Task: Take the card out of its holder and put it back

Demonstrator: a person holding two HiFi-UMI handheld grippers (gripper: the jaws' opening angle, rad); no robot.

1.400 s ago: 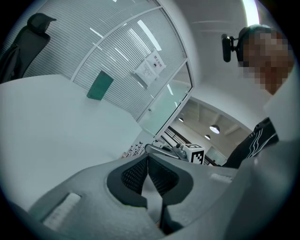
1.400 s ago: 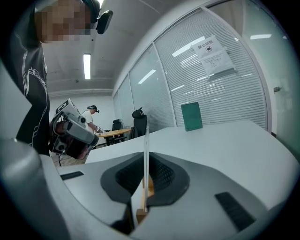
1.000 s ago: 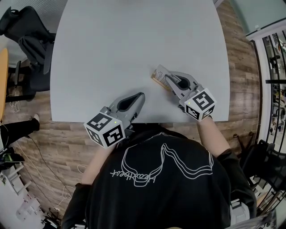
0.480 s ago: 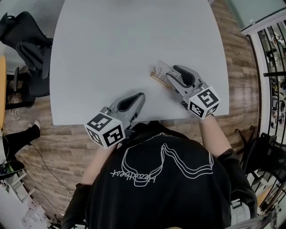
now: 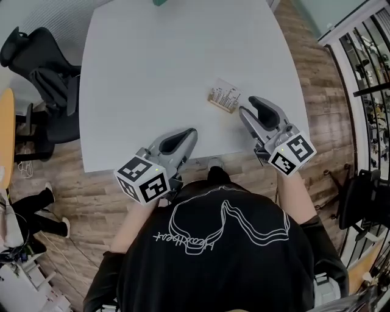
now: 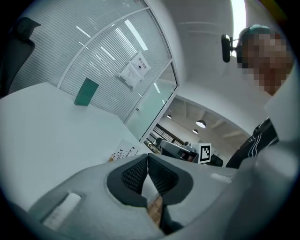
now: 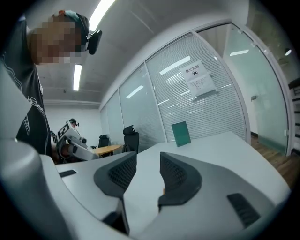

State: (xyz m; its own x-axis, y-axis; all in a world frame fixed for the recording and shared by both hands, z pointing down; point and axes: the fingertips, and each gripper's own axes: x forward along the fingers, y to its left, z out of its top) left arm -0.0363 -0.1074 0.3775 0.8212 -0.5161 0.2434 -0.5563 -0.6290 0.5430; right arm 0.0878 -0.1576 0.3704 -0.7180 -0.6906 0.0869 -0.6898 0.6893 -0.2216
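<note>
Now, one small tan holder with its printed white card lies on the single pale grey table, just beside the right gripper — its jaws just opened wide, nothing between them — while the left gripper hovers closed, empty.

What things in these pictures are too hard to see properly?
Card holder: head view, too small to tell whether the card is inside.
Green thing: head view, cut off by the top edge.
Wall sign: right gripper view, print too small to read.
</note>
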